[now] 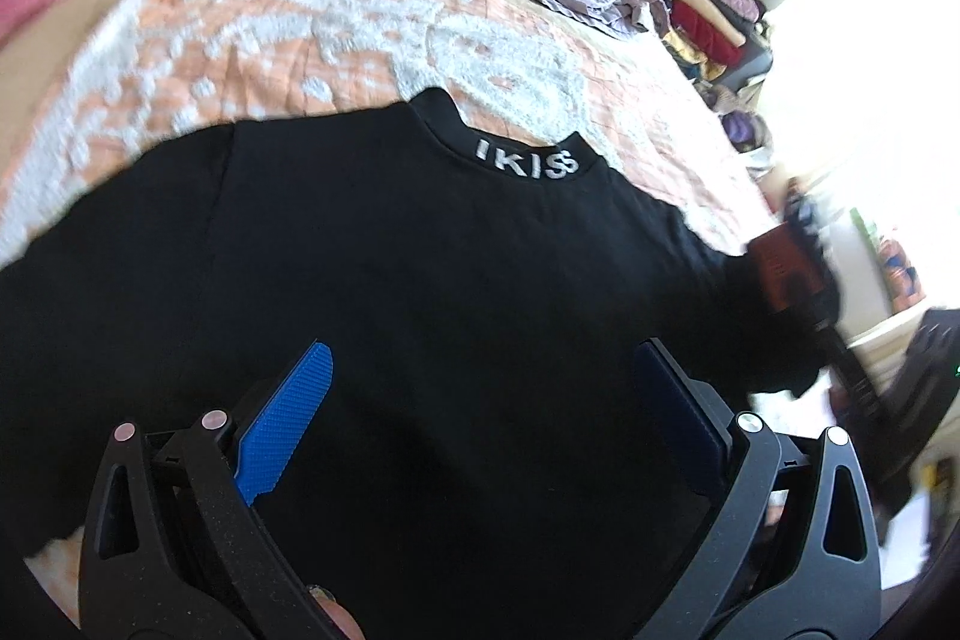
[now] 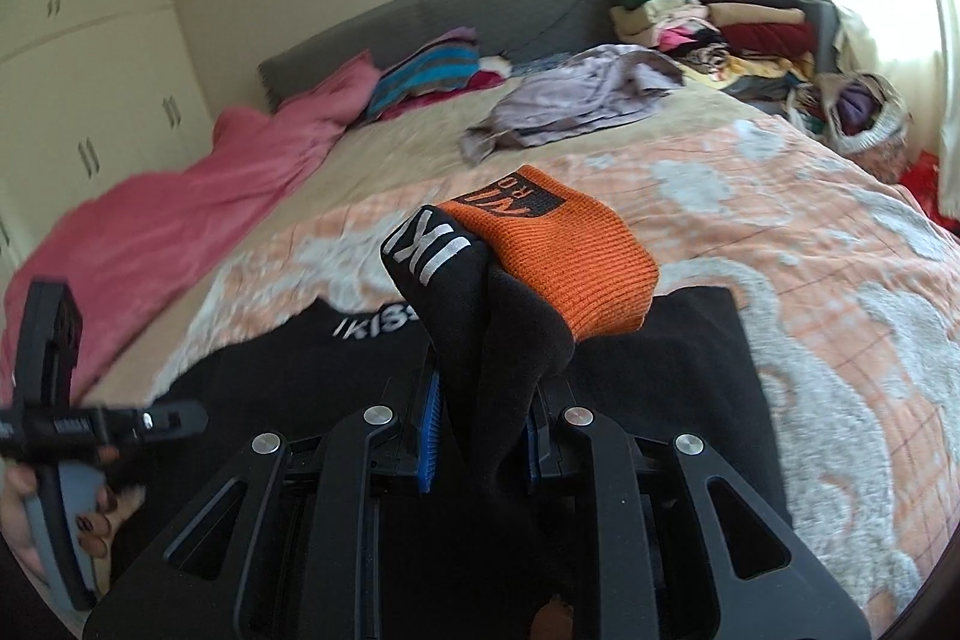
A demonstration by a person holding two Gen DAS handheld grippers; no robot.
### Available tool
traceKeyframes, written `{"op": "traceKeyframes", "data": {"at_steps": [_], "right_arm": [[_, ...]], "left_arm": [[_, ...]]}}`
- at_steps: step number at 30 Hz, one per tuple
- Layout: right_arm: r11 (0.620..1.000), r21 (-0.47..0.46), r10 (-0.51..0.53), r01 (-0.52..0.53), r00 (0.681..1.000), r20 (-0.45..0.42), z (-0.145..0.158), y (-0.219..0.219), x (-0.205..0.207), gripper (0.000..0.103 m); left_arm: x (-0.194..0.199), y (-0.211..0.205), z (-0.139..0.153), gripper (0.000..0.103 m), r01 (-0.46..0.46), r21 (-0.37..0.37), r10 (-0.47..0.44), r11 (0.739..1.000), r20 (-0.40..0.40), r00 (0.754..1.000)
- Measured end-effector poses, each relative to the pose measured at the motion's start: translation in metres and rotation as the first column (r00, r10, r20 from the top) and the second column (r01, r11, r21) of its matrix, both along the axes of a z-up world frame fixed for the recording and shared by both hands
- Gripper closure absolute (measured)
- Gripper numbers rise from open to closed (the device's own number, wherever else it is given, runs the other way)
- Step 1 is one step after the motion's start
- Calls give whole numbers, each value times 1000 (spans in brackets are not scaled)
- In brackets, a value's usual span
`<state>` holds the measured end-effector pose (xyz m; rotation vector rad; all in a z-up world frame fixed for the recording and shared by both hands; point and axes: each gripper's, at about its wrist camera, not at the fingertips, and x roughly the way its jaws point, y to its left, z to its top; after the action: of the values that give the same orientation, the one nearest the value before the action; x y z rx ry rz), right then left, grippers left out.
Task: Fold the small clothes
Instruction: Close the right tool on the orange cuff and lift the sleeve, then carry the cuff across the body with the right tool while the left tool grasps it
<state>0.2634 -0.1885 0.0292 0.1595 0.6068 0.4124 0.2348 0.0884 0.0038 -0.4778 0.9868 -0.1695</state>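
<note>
Right gripper [image 2: 480, 436] is clamped on the sleeve end [image 2: 498, 340] of a black top [image 1: 420, 280], its blue pads pressed onto bunched black cloth so that an orange ribbed cuff [image 2: 564, 250] and a strip of white lettering stand up just past the fingertips. Left gripper [image 1: 480, 400] hangs with its jaws wide apart over the middle of the same garment, holding nothing; whether its fingers touch the cloth cannot be told.

The top lies flat on the patterned bedspread [image 1: 270, 40], its collar [image 1: 528, 157] with white lettering pointing away from the left gripper, so the body's long axis runs from near that gripper toward the head of the bed. The lifted sleeve sits off to the garment's right side, and the right gripper is plainly the nearer one to it.

My reading is that the sleeve is to be carried across that long axis, inward over the chest, while the open left gripper is placed to pin or smooth the body. A crumpled lilac garment [image 2: 570, 100] and stacked clothes [image 2: 732, 22] lie well apart, farther up the bed.
</note>
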Motion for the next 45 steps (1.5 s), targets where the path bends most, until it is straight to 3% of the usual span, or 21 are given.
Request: {"op": "traceKeyframes", "data": {"at_steps": [4,8,14,19,26,29,31,33,34,40,45], "right_arm": [[996,-51,70,-71,997,-15,-10,26,-5,78],[986,-78,144,-146,989,-35,-18,45,-13,55],[945,-79,313,-317,948,-61,-20,70,-37,51],[928,-60,367,-369,929,-45,-11,62,-47,49],[968,-24,249,-251,967,-53,-8,23,-30,48],[981,-19,193,-194,979,-60,-9,7,-25,48],[986,-16,162,-164,985,-63,-10,-3,-22,48],[991,-17,128,-129,990,-64,-11,-14,-19,48],[993,-21,112,-114,992,-63,-12,-19,-18,48],[1000,-15,10,-11,997,-76,-19,-52,-10,48],[999,-3,-51,51,996,-72,-19,-73,-7,48]], "left_arm": [[1,3,-5,10,5,-71,-6,997,-11,1000],[1,5,-5,15,9,-105,-10,994,-14,1000],[-2,8,-11,27,20,-148,-25,989,-34,999],[-2,-4,-16,36,62,-178,-71,982,-48,996],[1,-32,-36,46,121,-220,-144,968,-89,986],[2,-43,-43,55,127,-232,-153,964,-97,984],[3,-47,-43,67,129,-215,-152,968,-92,984],[3,-50,-42,92,135,-210,-157,968,-90,983],[3,-50,-42,99,141,-218,-164,966,-88,983],[0,-52,-20,101,185,-192,-192,964,-15,981],[-10,-37,22,101,182,-153,-167,971,106,980]]}}
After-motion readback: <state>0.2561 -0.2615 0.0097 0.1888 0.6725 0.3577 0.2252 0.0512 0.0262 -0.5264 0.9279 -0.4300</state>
